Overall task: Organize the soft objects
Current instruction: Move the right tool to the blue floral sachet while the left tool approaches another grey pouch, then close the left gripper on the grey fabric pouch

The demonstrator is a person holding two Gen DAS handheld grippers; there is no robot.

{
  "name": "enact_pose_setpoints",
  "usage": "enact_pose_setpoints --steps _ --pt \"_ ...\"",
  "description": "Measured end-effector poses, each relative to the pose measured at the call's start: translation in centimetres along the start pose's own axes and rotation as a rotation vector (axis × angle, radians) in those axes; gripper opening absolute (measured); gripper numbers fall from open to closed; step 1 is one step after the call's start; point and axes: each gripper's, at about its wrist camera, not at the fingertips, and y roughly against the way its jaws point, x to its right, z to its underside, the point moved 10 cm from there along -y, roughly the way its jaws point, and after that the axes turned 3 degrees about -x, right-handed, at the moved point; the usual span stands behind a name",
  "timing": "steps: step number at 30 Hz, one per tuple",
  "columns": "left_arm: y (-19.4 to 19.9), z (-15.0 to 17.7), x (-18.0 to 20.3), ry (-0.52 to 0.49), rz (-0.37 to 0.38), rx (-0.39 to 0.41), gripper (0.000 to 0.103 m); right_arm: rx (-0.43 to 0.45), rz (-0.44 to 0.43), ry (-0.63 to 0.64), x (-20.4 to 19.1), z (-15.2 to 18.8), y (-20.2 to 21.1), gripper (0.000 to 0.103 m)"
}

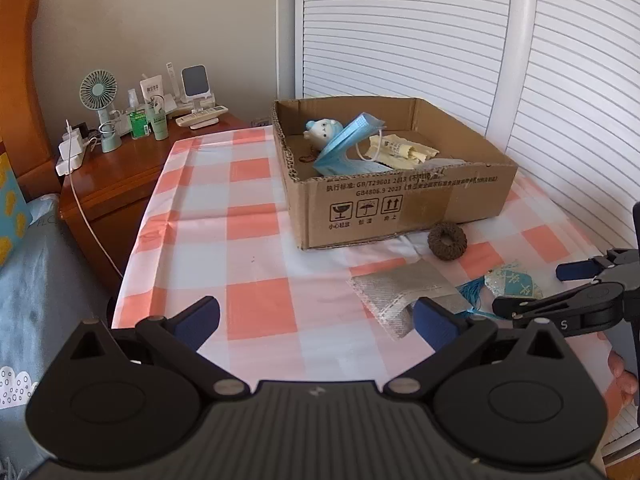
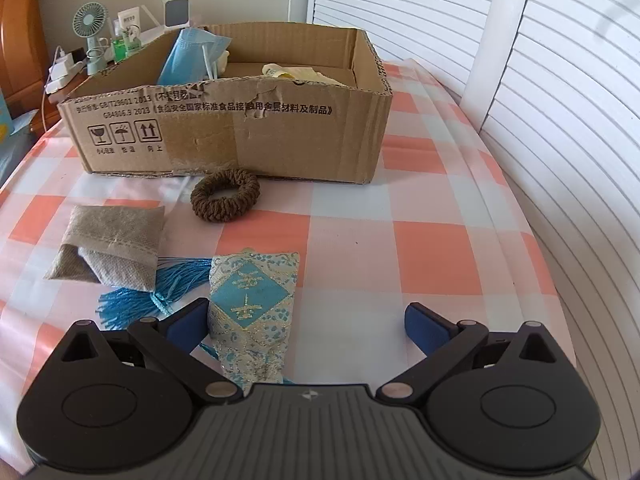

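Left gripper: fingers wide, empty, above the checked table.
Right gripper: fingers wide, empty, over blue sachet.
Cardboard box: holds face mask.

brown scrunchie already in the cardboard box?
No, the brown knitted scrunchie lies on the checked tablecloth just in front of the open cardboard box.

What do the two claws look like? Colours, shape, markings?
Both match: left claw and right claw have matte black ribbed bodies, two round black discs, black linkage arms with silver pivot pins, blue fingertips, and a small light logo at centre. No cables or sleeves show.
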Motion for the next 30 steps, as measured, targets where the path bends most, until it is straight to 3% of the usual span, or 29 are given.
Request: enact_pose_setpoints --steps 8,19,21,22,23,27,29,30 --pt "-1.8 0.0 3.4 -0.059 0.029 -0.045 0.102 0.048 -0.037 0.041 0.0 0.3 0.4 0.103" --pt "-5.7 -0.2 7.2 -0.038 0.063 -0.094 0.102 0.101 -0.084 0.092 0.1 0.8 0.7 0.103" --pt "-6.1 -0.1 7.5 -0.038 0.057 -0.096 0.095 0.112 -0.091 0.098 0.1 0.9 0.8 0.103" --pt "-6.2 -0.1 7.5 -0.038 0.052 -0.097 0.085 0.117 -0.094 0.100 0.1 0.9 0.8 0.103" --pt "-6.3 -0.1 7.6 -0.039 0.054 -0.104 0.068 0.120 -0.095 0.101 0.1 0.9 0.8 0.103" --pt "-6.0 -0.5 7.1 -0.015 0.064 -0.096 0.044 0.127 -0.098 0.103 0.1 0.9 0.8 0.103" --pt "-5.5 -1.3 6.5 -0.001 0.060 -0.081 0.022 0.130 -0.099 0.103 0.1 0.9 0.8 0.103" --pt "-5.2 -1.7 6.1 0.008 0.062 -0.073 0.021 0.131 -0.099 0.103 0.1 0.9 0.8 0.103"
